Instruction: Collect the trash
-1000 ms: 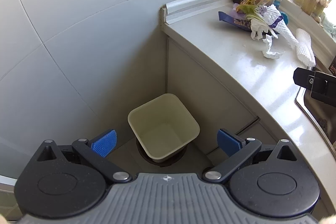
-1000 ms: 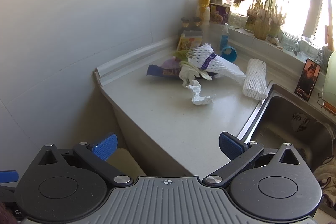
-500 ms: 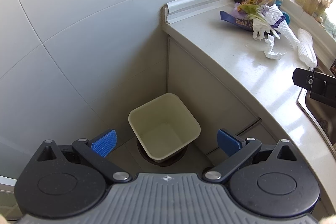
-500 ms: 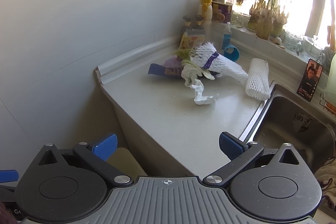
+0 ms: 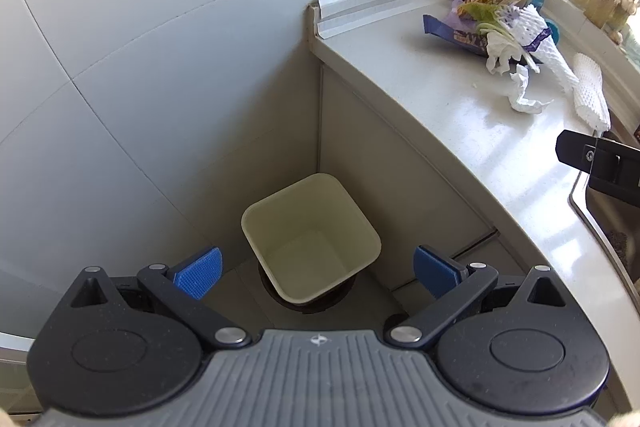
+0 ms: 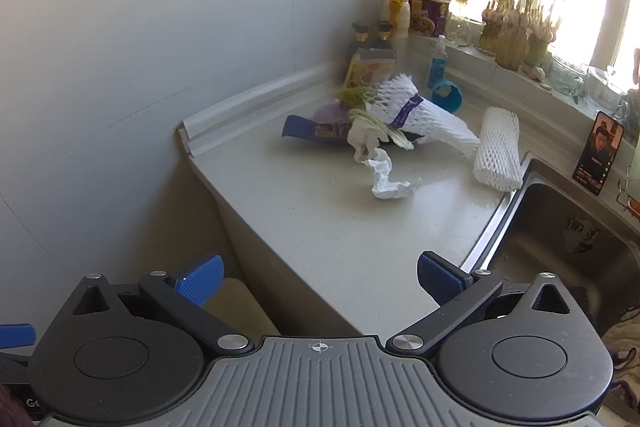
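Crumpled white paper scrap (image 6: 390, 179) lay on the pale speckled stone counter (image 6: 340, 235), near white foam netting; my left gripper (image 5: 316, 269) and right gripper (image 6: 318, 277) both gaped wide, empty.

Almost nothing can be read. In the right wrist view, at the bottom left edge, a dark part of the left gripper (image 6: 24, 403) bears pale letters cut off by the frame; only "Ge" shows. The purple wrapper (image 6: 320, 131) on the table (image 6: 360, 247) carries gold print too blurred to read, as does the yellow box (image 6: 366, 71) and the red-labelled tub (image 6: 428, 17). The phone (image 6: 598, 159) shows small pale captions that cannot be made out.
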`<action>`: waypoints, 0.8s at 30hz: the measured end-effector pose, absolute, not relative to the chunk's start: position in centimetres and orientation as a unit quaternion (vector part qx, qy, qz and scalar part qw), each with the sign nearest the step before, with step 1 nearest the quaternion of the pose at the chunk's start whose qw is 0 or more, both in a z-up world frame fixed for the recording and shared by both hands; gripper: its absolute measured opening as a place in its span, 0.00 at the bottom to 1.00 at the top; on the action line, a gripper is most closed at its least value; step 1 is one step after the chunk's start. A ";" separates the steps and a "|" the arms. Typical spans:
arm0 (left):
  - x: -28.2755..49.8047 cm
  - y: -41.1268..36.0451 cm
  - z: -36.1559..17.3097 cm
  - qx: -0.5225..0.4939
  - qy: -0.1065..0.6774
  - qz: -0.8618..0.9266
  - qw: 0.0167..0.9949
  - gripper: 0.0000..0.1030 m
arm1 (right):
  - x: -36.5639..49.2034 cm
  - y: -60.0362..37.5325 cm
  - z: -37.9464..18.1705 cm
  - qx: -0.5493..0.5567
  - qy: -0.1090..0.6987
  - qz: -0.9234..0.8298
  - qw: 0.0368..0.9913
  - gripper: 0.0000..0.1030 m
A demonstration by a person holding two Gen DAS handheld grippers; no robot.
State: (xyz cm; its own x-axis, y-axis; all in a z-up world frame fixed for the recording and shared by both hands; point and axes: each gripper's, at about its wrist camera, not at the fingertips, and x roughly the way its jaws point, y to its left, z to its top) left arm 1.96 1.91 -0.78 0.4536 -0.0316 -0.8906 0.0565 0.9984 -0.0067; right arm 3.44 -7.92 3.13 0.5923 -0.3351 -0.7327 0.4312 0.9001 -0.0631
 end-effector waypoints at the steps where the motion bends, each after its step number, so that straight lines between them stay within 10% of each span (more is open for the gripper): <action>1: 2.2 1.8 -0.8 0.012 0.524 -0.025 0.851 0.99 | 3.6 -8.1 3.1 0.061 0.398 -0.214 0.890 1.00; 24: 9.5 -1.7 -1.3 -0.058 0.501 -0.094 0.858 0.97 | 7.1 -16.4 1.0 0.055 0.344 -0.198 0.916 1.00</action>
State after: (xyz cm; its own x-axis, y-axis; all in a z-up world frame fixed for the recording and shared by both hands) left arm 9.49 -1.71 -1.32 0.4795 -0.2189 -0.8498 0.1029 0.9757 -0.1932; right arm 7.10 -16.42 1.02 0.6854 -0.3244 -0.6519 0.3997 0.9160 -0.0356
